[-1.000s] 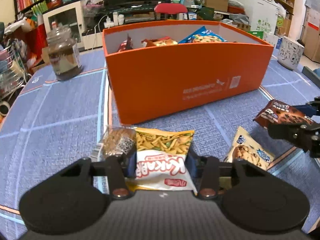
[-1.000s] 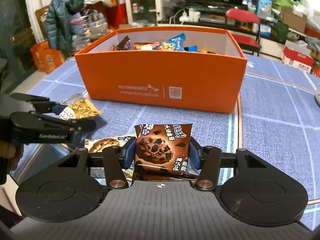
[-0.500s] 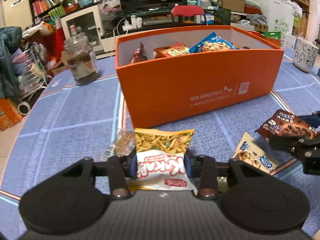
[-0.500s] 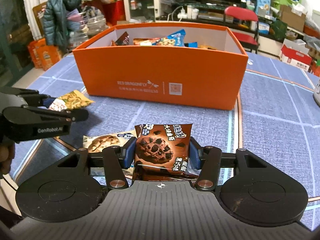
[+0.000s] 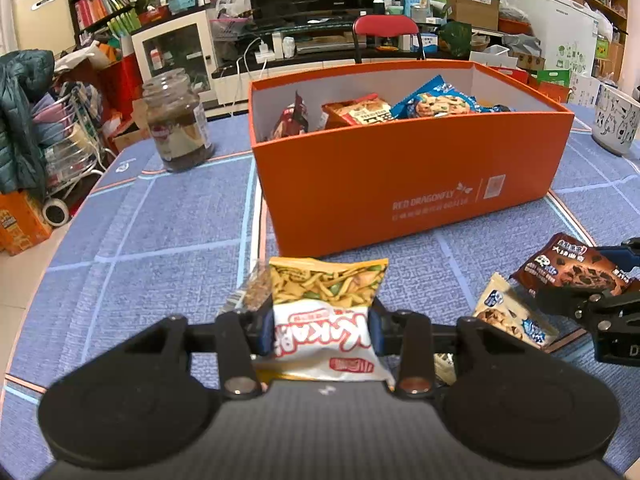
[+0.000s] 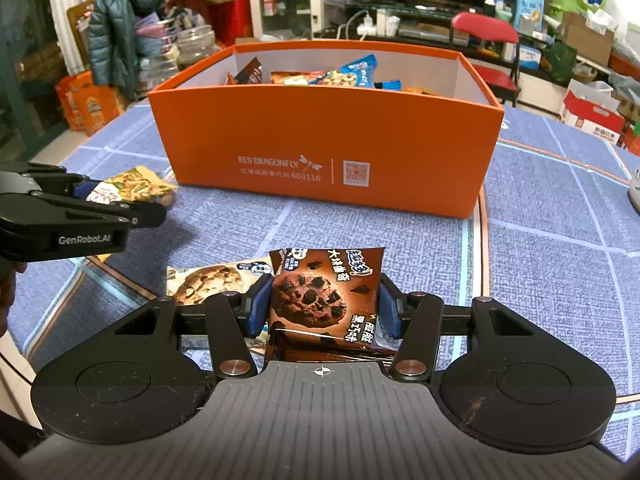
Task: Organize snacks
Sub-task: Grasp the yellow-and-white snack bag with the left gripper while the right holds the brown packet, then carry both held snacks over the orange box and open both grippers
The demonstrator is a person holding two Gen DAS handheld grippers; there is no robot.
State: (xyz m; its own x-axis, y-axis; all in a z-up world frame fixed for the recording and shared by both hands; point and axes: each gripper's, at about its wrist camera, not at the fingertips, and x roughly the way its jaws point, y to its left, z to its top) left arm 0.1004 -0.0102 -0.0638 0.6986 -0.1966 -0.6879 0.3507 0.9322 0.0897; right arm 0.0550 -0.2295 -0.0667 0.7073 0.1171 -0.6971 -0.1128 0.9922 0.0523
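Item 1: left gripper (image 5: 320, 330), jaws just closed in, clamped on yellow-and-white foil pkt of snack sticks (image 5: 326, 312), held above blue grid-print tablecloth (image 5: 160, 264).
Item 2: tall open orange cardboard box (image 5: 400, 188), part-filled w/ snacks, behind.
Item 3: right gripper (image 6: 323, 308), clamped on brown choc-cookie foil pkt (image 6: 326, 300).
Step, we judge: carry to box; next needs lift over rim.
Room: cluttered shelves, red chair (image 5: 386, 28).

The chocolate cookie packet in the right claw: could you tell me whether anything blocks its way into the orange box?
Nothing visible does: bare tablecloth lies between the chocolate cookie packet and the open-topped orange box.
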